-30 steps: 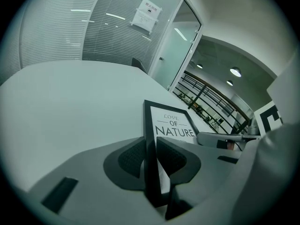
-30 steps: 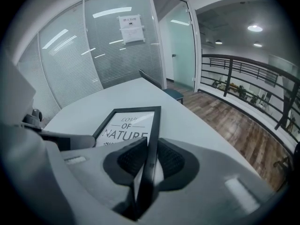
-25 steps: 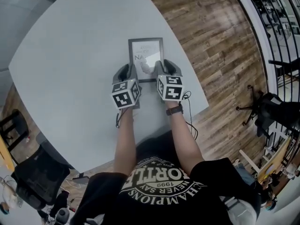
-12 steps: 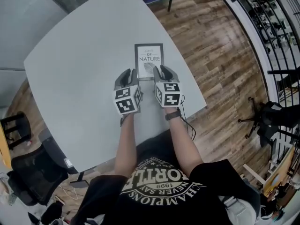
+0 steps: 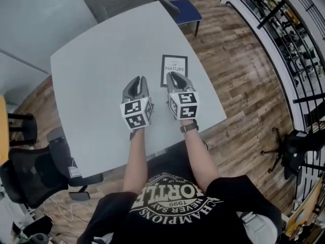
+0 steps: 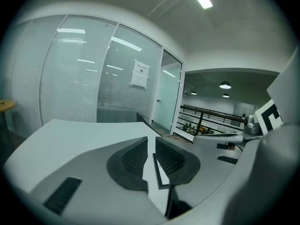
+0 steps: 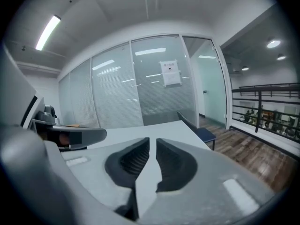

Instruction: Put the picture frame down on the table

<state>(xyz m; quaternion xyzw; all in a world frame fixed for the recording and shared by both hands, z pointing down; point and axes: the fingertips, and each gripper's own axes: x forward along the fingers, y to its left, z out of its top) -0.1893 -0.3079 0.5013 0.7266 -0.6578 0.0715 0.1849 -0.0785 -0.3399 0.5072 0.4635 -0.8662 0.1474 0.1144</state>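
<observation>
Picture frame: The picture frame (image 5: pixel 174 70) is lying flat on the grey bench (image 5: pixel 96 70). It is sitting near the bench's right edge, with its print facing up.

Left tool: The left tool (image 5: pixel 137 85) is sitting low over the bench, just to the left of the frame and not touching it. Its jaws are standing a little apart, with only a thin gap, and they are gripping nothing. In the left gripper view, a dark corner of the frame is showing on the bench past the jaws.

Right tool: The right tool (image 5: pixel 175 77) is pointing at the near edge of the frame. In the head view its tip is covering that edge, and I cannot tell if it is touching. Its jaws are also standing a little apart and holding nothing. Only bare bench is showing in the gap.

Arms: The left arm (image 5: pixel 134 156) and the right arm (image 5: pixel 195 154) are reaching forward side by side. Both tools are pointing away from the person and sitting close together.

Wrist: A black watch (image 5: pixel 189 127) is sitting on the right wrist.

Around: A blue chair (image 5: pixel 185 9) is standing at the far side of the bench. A wood floor (image 5: pixel 238 60) is showing on the right.
</observation>
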